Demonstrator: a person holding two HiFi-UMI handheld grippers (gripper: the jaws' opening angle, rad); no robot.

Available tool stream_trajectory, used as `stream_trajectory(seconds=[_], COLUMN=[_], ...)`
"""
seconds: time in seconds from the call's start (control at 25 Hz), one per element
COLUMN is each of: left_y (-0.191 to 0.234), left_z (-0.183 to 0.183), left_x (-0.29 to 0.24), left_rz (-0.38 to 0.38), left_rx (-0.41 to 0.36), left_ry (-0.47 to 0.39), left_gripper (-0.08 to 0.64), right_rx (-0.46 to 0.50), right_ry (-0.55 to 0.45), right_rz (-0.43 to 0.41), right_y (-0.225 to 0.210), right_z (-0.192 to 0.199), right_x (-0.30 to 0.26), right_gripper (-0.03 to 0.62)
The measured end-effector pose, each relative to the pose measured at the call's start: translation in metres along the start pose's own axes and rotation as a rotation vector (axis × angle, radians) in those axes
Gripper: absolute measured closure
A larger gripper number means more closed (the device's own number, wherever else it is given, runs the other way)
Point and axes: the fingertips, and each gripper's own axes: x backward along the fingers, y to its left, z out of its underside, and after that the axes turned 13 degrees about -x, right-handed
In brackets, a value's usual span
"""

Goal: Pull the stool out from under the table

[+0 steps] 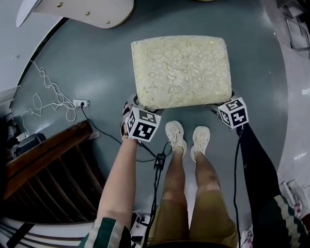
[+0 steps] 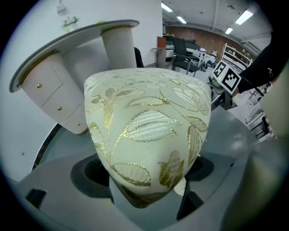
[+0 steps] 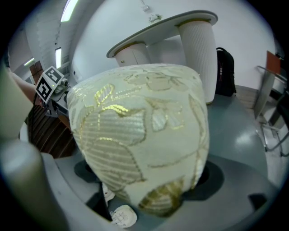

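Clamped with the left tongs (image 1: 134, 101) onto the near left corner of the stool (image 1: 180, 70), with jaws pressed against the cream, gold-leafed cushion and the corner filling the gap between them. Clamped likewise with the right tongs (image 1: 222, 102) onto the near right corner, with jaws closed on the padding. Held at both corners with the seat facing up. Out on the grey floor (image 1: 87, 72), clear of the white surface (image 1: 92, 9), with bare floor between the seat and the surface's edge. Just behind the near edge, between the two tongs, a pair of pale shoes (image 1: 186, 138), toes close to the stool. Further left, across the floor, a black cable (image 1: 99, 128) from a white socket strip (image 1: 80, 103), and beside it a loose white cord (image 1: 48, 92). At lower left, dark wooden slats (image 1: 48, 164).
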Motion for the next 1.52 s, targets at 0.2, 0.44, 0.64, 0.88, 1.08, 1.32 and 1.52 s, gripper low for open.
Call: stream_trajectory(seconds=[0.2,0.44,0.64,0.88,1.08,1.32,1.52], left_y=[-0.002,0.0,-0.007,-0.015,-0.016,-0.02,-0.024], left_z=[0.001,0.002,0.005,0.008,0.007,0.011,0.011], left_x=[0.001,-0.001,-0.002,-0.003,-0.004,-0.01,-0.008], left_rz=[0.032,0.047,0.108,0.144,0.159,0.172,0.188], left_rx=[0.0,0.006,0.028,0.07,0.104,0.128,0.152], left_ry=[0.023,0.024,0.054,0.086,0.086,0.097,0.107], left_gripper=[0.094,0.095,0.098,0.104,0.106,0.107,0.107], right_rx=[-0.015,-0.015,-0.017,0.004,0.016,0.029,0.039], right_ry=[0.027,0.046,0.09,0.123,0.133,0.159,0.184], right_rz=[0.006,0.02,0.044,0.061,0.076,0.091,0.097], right_y=[0.001,0.001,0.001,-0.001,-0.002,-0.004,-0.004], right_z=[0.004,0.002,0.003,0.001,-0.005,-0.004,-0.006], right_x=[0.003,0.005,0.014,0.022,0.027,0.027,0.032], right_gripper=[0.075,0.075,0.075,0.075,0.075,0.075,0.075])
